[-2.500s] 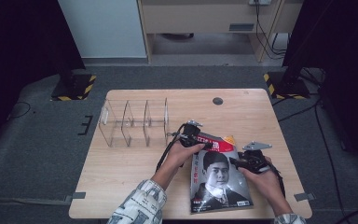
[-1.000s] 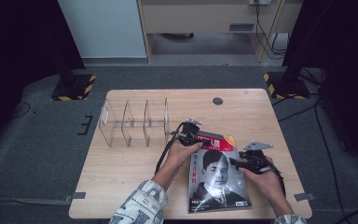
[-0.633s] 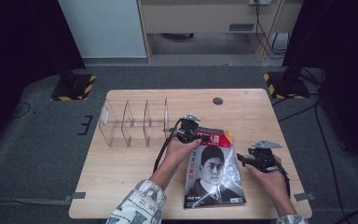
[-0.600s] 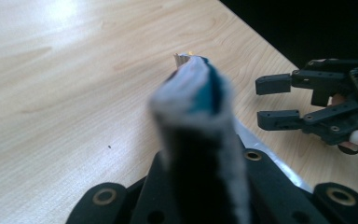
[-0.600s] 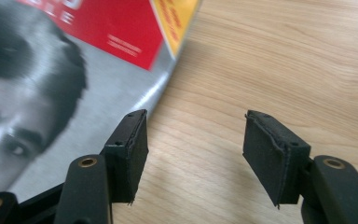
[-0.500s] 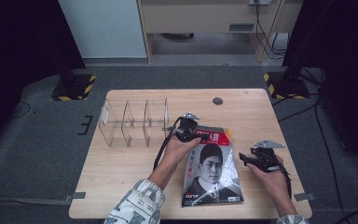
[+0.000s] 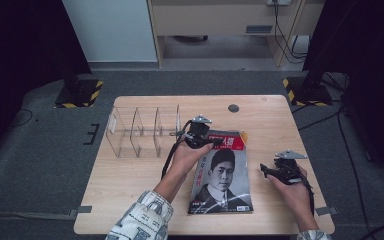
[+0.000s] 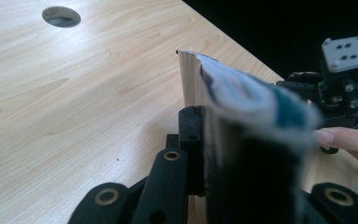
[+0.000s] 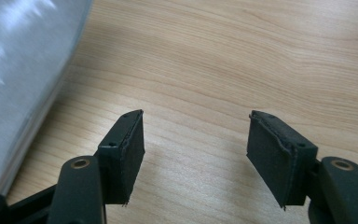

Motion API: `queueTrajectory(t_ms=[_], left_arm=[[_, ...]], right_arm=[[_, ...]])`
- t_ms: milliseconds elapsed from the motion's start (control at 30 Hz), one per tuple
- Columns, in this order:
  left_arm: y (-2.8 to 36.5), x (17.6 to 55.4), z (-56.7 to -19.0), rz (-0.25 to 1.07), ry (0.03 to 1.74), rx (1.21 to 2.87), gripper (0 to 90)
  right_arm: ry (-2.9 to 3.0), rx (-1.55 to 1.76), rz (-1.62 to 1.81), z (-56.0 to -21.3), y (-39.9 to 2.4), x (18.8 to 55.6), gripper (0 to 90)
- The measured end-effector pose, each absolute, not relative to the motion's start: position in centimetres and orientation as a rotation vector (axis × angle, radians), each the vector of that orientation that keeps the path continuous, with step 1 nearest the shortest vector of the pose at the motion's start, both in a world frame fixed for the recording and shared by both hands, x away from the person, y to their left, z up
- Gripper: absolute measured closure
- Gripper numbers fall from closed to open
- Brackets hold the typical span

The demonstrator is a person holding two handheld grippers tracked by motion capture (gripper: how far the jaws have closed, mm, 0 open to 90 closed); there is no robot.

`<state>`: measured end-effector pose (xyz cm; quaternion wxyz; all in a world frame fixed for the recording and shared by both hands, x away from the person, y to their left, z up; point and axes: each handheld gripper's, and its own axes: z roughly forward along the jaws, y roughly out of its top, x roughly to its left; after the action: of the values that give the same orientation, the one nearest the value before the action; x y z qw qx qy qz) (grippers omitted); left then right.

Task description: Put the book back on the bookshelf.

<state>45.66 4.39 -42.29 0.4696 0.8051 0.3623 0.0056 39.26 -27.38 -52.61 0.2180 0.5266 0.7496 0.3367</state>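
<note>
Wood table (image 7: 130,170): left gripper (image 7: 203,140) pinches magazine (image 7: 222,175) top edge, tilting it for rack (image 7: 142,131) beside; right gripper (image 7: 268,171) empty, jaws just widening.

We see the table (image 7: 130,200) evenly lit from above, its surroundings falling away dark. Up close, the magazine (image 8: 242,107) smears into soft blur, and its glossy cover (image 9: 14,70) glares white at the left edge.

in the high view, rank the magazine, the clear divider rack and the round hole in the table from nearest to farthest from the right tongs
1. magazine: just left of the right tongs, lying on the table.
2. round hole: toward the far edge, up and left.
3. clear divider rack: farthest, on the table's left side.
</note>
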Motion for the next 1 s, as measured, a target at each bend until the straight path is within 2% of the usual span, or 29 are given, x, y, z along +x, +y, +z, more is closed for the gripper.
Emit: queueTrajectory(t_ms=[1000], left_arm=[[6.5, 45.6, -39.2, 0.074, 0.870, 1.944, 86.5]], right_arm=[[2.054, 1.500, 0.896, -53.4, -28.0, 39.4, 28.5]])
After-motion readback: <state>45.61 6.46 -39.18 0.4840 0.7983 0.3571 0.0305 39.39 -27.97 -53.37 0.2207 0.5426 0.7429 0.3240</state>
